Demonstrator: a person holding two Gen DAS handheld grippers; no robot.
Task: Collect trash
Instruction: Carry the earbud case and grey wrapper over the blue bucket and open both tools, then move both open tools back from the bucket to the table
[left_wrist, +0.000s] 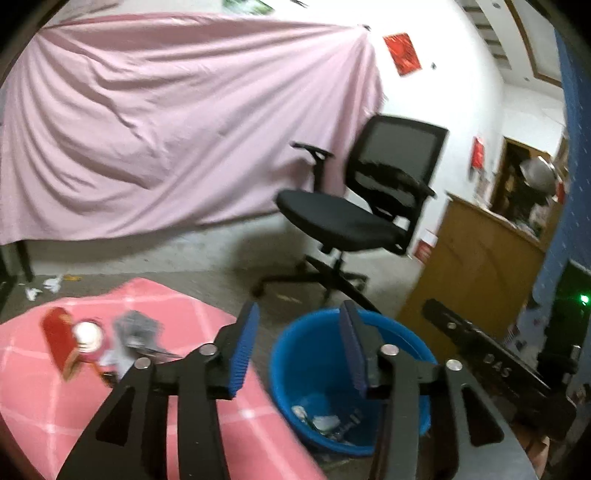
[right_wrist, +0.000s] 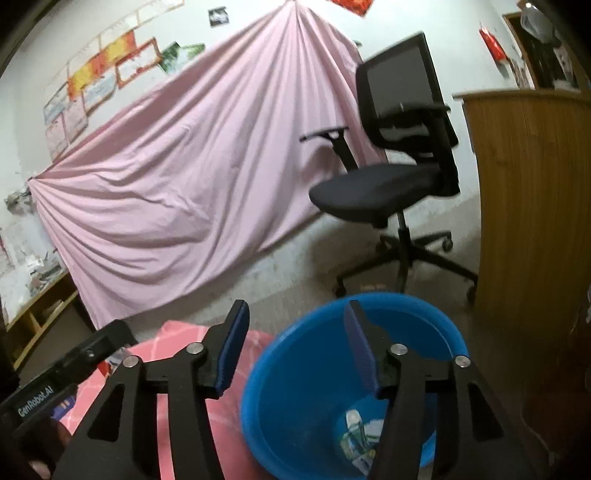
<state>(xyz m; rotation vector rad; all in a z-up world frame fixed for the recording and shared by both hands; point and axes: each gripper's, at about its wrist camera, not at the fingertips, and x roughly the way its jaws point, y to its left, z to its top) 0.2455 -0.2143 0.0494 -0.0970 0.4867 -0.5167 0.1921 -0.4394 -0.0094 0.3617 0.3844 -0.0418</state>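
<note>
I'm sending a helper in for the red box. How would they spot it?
Find the pink checked cloth left of the blue bin. The red box stands tilted near its far edge, beside crumpled grey paper; it is the only red item there.

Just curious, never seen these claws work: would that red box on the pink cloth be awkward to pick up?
Probably not. The red box looks like light, stiff card, so open jaws might dent it. It stands tilted among crumpled papers, so a nudge would likely tip it.

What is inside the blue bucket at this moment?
The blue bucket holds crumpled white scraps and wrappers at its bottom. The right tool hides part of the pile.
</note>
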